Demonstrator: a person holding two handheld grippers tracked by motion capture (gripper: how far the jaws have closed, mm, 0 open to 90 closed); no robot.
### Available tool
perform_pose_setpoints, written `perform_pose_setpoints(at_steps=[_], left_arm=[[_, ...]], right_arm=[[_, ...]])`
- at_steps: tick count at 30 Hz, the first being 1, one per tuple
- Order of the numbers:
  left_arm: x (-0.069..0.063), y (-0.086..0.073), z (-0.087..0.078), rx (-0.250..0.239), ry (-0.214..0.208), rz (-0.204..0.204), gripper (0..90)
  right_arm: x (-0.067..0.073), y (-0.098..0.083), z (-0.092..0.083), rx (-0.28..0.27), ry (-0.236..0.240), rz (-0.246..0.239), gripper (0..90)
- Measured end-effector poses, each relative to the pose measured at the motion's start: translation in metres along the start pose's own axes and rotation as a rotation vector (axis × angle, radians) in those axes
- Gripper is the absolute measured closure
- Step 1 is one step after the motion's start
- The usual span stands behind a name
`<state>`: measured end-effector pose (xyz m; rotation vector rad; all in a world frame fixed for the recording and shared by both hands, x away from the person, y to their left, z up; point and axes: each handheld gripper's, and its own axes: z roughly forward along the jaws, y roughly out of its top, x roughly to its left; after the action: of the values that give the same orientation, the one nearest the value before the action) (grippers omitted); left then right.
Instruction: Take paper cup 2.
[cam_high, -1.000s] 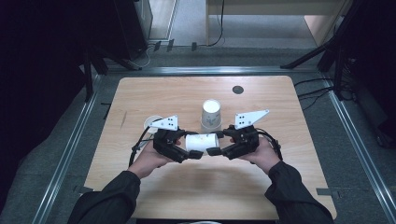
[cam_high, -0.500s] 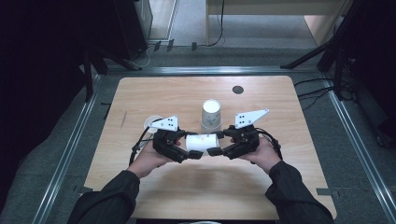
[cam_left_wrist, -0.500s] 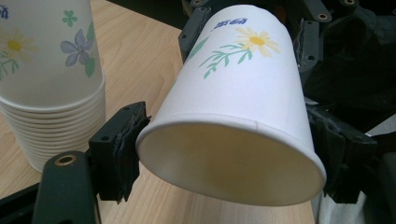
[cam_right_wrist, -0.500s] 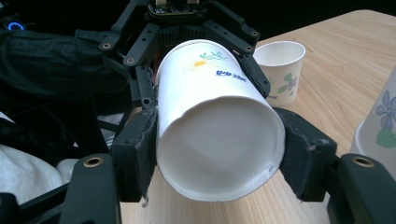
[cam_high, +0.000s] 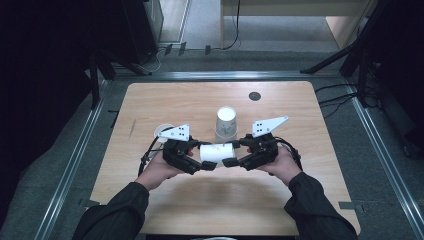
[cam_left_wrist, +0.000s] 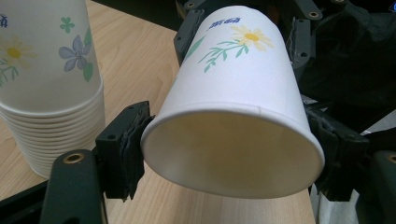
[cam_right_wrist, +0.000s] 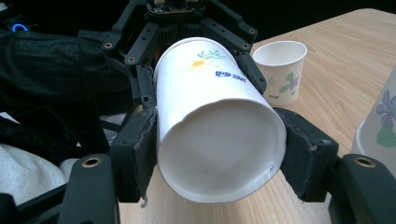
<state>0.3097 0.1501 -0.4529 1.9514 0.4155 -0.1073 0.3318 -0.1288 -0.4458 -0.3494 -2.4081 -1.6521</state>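
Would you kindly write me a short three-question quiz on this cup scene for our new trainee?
1. True or false: the held cup lies sideways between the left gripper and the right gripper.
2. Which end faces the left gripper's camera: A) open mouth, B) closed base?
3. Fill in: the upside-down cup stack stands ___ the held cup, farther from the person.

Key: 1 true; 2 A; 3 behind.
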Motion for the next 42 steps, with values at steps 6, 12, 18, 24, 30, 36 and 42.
perform_pose_setpoints(at_steps=[6, 12, 18, 24, 30, 36, 42], left_arm=[[-0.001, 0.000, -0.001, -0.004, 0.000, 0.005, 24.6], [-0.001, 0.000, -0.001, 0.001, 0.001, 0.011, 25.0], [0.000, 0.000, -0.003, -0.002, 0.006, 0.010, 25.0], [0.000, 0.000, -0.005, -0.002, 0.012, 0.010, 25.1], [0.001, 0.003, -0.008, 0.028, 0.027, 0.020, 25.2], [0.002, 0.012, -0.015, 0.075, 0.043, 0.040, 25.2], [0.002, 0.025, -0.020, 0.174, 0.064, 0.066, 25.1]], right_arm=[[0.000, 0.000, 0.000, -0.001, 0.006, 0.003, 34.7], [0.000, 0.000, 0.000, 0.002, 0.004, 0.004, 34.3], [-0.001, 0.000, -0.001, 0.005, -0.009, 0.002, 34.0], [-0.001, 0.000, -0.004, 0.001, -0.012, 0.004, 33.9], [-0.001, 0.000, -0.007, 0.010, -0.023, 0.007, 31.3], [0.000, -0.002, -0.008, 0.042, -0.048, -0.002, 29.0], [0.000, -0.004, -0.010, 0.055, -0.072, -0.009, 29.0]])
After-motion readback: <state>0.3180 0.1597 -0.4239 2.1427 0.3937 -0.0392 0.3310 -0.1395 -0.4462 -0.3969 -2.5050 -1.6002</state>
